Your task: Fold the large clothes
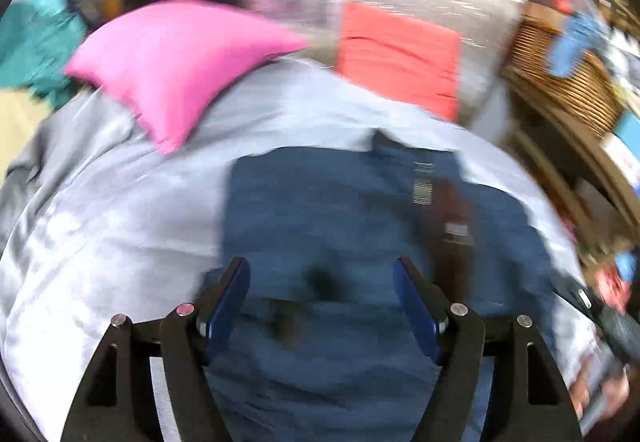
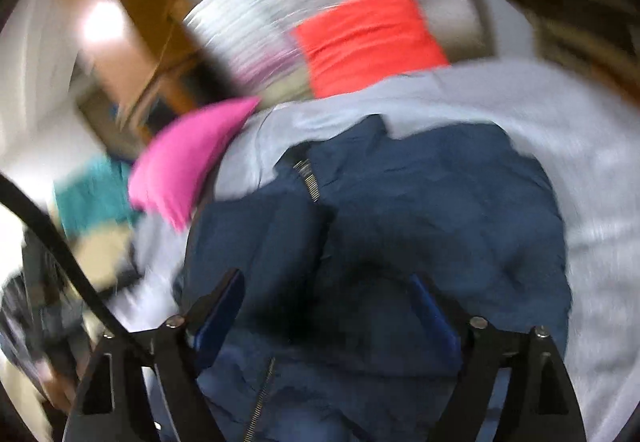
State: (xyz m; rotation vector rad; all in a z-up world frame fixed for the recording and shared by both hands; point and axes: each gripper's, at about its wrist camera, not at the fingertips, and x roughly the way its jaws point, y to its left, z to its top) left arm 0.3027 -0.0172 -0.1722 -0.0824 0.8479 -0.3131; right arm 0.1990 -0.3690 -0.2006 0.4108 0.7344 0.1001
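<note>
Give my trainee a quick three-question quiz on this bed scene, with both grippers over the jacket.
1. True or false: the left gripper is open.
2. What metal fastener shows on the navy jacket? A) zipper B) buckle C) safety pin
3. Which cushion lies on the grey bedding beside the jacket's left edge in the left wrist view?

Key: 1 true. 2 A, the zipper. 3 The pink cushion; the orange cushion sits farther back.

Both wrist views, seemingly close above jacket (image 1: 320, 222)

No legible text, labels, brands or numbers were found in either wrist view. Motion blur smeared every surface, so nothing could be read.
</note>
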